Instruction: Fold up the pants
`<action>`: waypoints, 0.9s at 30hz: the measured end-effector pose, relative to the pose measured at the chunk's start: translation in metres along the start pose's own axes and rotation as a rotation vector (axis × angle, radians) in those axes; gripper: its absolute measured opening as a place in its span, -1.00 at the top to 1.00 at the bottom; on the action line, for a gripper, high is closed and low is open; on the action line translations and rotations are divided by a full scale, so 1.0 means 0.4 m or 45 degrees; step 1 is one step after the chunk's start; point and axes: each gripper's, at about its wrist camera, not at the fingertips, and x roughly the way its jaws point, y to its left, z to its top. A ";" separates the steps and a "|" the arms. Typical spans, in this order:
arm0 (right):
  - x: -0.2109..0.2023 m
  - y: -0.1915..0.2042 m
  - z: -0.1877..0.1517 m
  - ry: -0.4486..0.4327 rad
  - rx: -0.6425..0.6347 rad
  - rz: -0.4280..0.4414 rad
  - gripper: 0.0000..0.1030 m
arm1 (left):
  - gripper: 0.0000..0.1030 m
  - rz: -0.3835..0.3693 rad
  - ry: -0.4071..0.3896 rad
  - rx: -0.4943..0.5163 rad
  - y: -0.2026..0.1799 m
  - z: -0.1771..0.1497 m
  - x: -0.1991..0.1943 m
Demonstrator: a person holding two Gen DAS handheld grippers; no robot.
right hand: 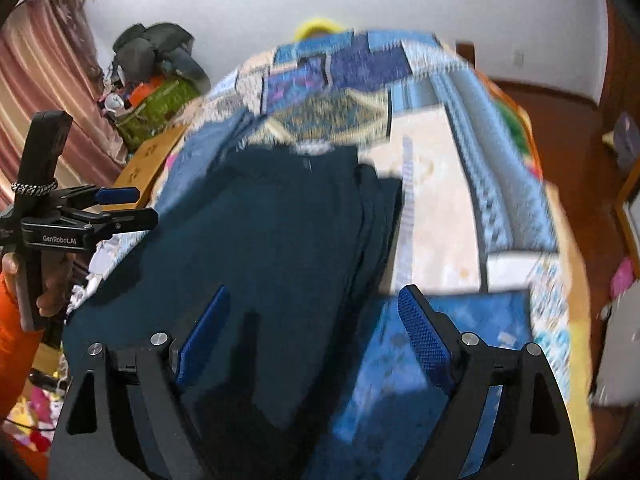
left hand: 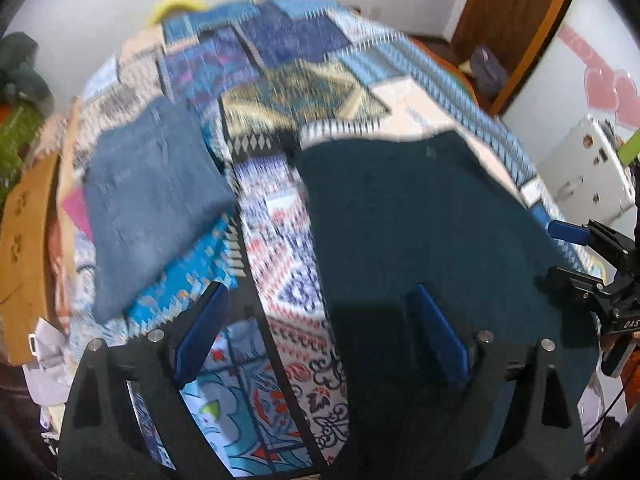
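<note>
The bed (left hand: 280,248), spread with a patchwork-patterned cover, serves as the folding surface, broad and flat enough to take a whole garment. On it the dark teal pants (right hand: 280,248) lie doubled over, one layer stacked on another along the right edge in the right wrist view, which suggests a fold has just been laid and left to settle flat. A folded blue denim piece (left hand: 152,208) sits well apart to the left, likely set aside as finished work. The left hand-held gripper (left hand: 320,336) hangs above the pants' left edge with its fingers spread wide and nothing between them. The right hand-held gripper (right hand: 316,336) is likewise wide open and empty, over the pants' right edge, so neither tool disturbs the fold.
</note>
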 end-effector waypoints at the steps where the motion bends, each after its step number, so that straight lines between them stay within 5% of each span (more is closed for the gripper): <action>1: 0.009 -0.005 -0.009 0.023 0.011 0.008 -0.63 | -0.82 -0.010 0.030 0.011 -0.003 -0.002 0.015; 15: 0.145 -0.057 0.026 0.185 0.159 0.280 -0.64 | -0.81 -0.220 0.236 0.017 -0.018 0.067 0.138; 22: 0.149 -0.060 0.035 0.206 0.147 0.314 -0.04 | -0.35 -0.471 0.317 -0.091 0.000 0.088 0.186; 27: 0.136 -0.039 0.052 0.183 0.099 0.270 0.34 | -0.06 -0.427 0.259 -0.067 -0.023 0.085 0.162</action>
